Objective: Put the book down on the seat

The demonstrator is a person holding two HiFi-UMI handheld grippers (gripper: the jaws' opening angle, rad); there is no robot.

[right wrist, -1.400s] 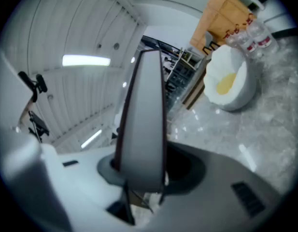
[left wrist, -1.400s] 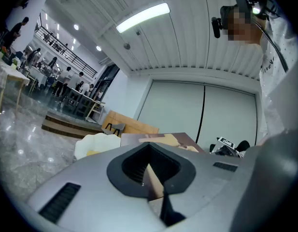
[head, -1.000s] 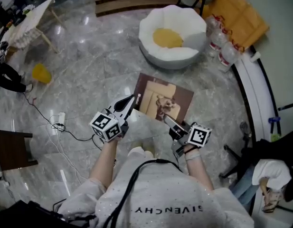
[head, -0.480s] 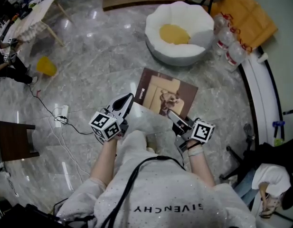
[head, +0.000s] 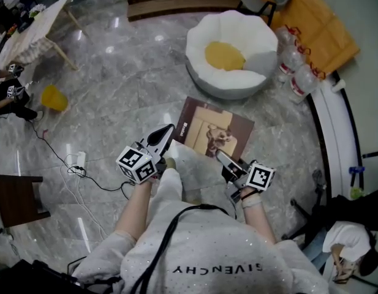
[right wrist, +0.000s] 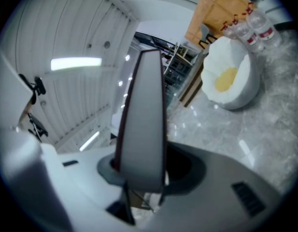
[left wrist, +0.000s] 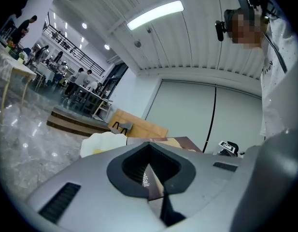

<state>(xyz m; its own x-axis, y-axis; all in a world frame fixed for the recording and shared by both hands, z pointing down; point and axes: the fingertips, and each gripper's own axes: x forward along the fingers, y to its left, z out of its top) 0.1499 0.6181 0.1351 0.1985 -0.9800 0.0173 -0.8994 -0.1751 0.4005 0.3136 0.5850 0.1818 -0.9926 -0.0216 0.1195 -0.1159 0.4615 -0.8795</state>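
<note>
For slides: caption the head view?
Left hand-held gripper and right hand-held gripper hold a brown book; white seat ahead.

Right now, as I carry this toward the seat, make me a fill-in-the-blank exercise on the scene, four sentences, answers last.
1. The left gripper and the right gripper are each shut on an edge of the brown ____.
2. The white seat has a cushion in its middle, coloured ____.
3. The book is not yet on the seat; under it lies the grey marble ____.
4. In the head view, the plastic bottles stand at the seat's ____ side.

Missing words: book; yellow; floor; right.
</note>
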